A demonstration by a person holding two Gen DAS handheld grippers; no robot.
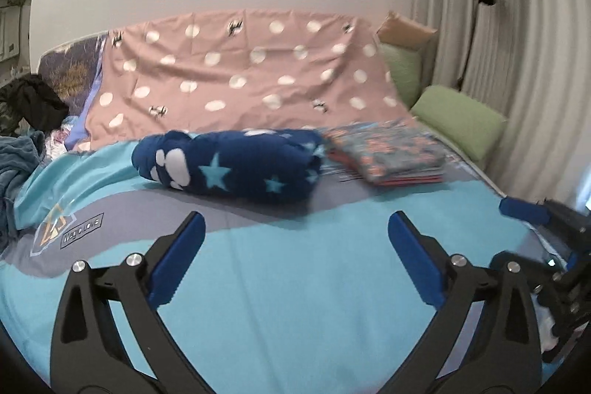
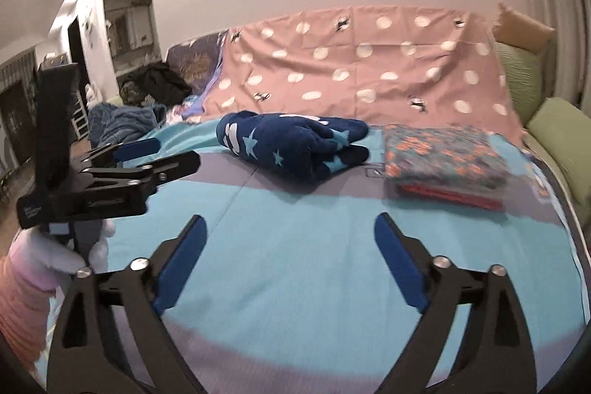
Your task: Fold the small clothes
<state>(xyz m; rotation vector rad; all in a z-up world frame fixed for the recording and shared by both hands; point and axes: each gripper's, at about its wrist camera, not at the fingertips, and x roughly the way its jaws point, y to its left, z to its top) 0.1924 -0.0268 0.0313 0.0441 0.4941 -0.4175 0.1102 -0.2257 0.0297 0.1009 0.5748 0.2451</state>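
Blue-padded left gripper (image 1: 295, 257) and right gripper (image 2: 286, 259) both gaping, holding nothing.
Navy star fleece (image 1: 236, 167) sits bundled further up the bed (image 1: 295, 301), beside the folded floral stack (image 1: 388, 154); a careless grab could easily knock that stack over.

Both grippers share one build: black plastic arms with triangular cut-outs, round silver screws at the pivots, and flat blue pads lining the fingers. Beside the left gripper (image 2: 122, 156), the person's hand (image 2: 64, 252) wears a white glove, with a pink ribbed sleeve (image 2: 22, 305) below it.
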